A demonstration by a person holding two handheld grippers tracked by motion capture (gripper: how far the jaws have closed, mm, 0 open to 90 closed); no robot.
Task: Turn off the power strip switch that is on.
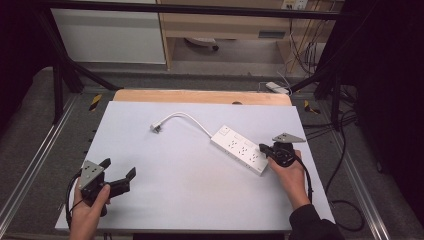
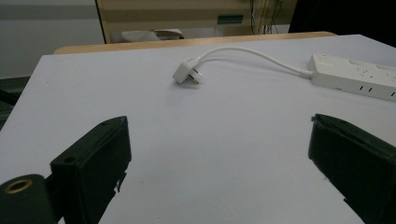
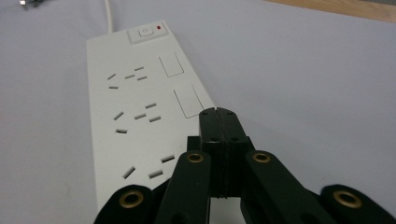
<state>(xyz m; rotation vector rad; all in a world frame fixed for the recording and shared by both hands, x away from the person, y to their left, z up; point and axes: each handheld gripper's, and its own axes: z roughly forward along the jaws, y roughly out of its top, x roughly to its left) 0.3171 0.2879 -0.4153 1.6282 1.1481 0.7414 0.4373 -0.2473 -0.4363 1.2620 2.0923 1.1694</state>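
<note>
I see a white power strip (image 1: 240,149) lying at an angle on the right half of the white table (image 1: 175,190), its white cable (image 1: 187,118) curving up and left to a plug (image 1: 155,128) that rests on the tabletop. In the right gripper view the strip (image 3: 135,116) shows rows of socket slots, two blank rectangular covers and a square switch (image 3: 145,32) with a small red dot beside it. I can read no brand or lettering on it anywhere.

The strip's near end is cut off behind my right gripper (image 3: 219,116), so I cannot tell whether the tips touch it; its jaws are pressed together with nothing between them, hovering over the strip's right edge. In the high view that gripper (image 1: 265,148) sits at the strip's near-right end.

My left gripper (image 1: 119,170) is well apart, near the table's front-left corner, jaws spread wide and empty. Its own view shows the plug (image 2: 187,74) and cable (image 2: 252,53) far ahead.
</note>
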